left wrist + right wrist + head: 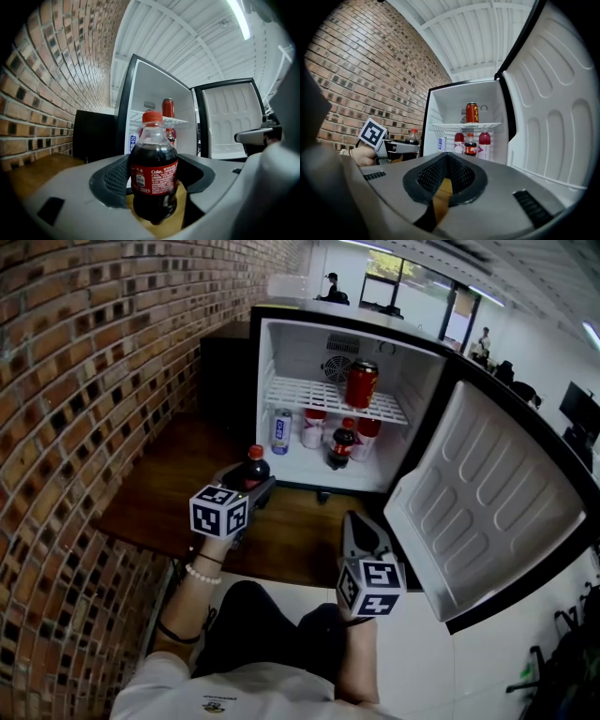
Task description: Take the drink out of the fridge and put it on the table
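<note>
Left gripper [251, 486] clenched on small red-capped plastic cola bottle [153, 173], label between its pads, above brown wooden counter [300, 545]. Likely full, heavyish, smooth, slightly squeezable; mid-body hold suits. Right gripper [446, 161] closed, empty.

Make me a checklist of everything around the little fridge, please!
Surface: wooden table; the fridge stands on it.
Job's things: cola bottle is out of the fridge, upright, held over the table; fridge door is open.
Clutter: red can on the shelf; blue-white can, second cola bottle and two red bottles below.
Grippers: left hand-held gripper shut on the cola bottle; right hand-held gripper has its jaws together, empty.
Cables: nothing seen.
Surroundings: brick wall at left; people in the room behind.
</note>
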A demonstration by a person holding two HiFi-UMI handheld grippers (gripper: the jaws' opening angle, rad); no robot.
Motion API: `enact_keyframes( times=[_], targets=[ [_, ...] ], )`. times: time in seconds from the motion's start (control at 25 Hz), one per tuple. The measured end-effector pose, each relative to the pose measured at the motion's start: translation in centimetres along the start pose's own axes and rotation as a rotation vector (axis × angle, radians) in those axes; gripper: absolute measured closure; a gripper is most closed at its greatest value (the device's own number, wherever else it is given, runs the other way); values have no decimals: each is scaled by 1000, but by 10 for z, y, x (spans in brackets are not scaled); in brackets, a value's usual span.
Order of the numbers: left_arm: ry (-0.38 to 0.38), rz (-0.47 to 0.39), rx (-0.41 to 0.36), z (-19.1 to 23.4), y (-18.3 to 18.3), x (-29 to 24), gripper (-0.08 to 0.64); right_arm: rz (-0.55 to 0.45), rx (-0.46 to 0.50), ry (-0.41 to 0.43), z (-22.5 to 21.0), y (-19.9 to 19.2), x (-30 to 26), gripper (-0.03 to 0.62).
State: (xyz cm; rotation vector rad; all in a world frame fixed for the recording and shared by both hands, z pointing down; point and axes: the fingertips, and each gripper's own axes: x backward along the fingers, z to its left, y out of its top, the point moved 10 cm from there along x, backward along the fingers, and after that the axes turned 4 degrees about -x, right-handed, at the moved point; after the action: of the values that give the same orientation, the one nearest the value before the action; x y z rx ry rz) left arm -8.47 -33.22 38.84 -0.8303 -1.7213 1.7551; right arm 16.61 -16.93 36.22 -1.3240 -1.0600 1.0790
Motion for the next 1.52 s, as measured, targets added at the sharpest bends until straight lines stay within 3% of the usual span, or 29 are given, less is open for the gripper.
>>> enact_keyframes(
  times=[0.68, 1.08, 1.52],
  targets=[
    [54, 52, 21, 18, -48, 9, 255, 19, 7, 9, 4, -4, -6, 580],
    [115, 35, 19, 39, -53, 15, 255, 23, 17, 21, 9, -2, -10, 580],
    [130, 48, 19, 46, -60, 14, 255, 31, 18, 15, 9, -4, -11, 580]
  ],
)
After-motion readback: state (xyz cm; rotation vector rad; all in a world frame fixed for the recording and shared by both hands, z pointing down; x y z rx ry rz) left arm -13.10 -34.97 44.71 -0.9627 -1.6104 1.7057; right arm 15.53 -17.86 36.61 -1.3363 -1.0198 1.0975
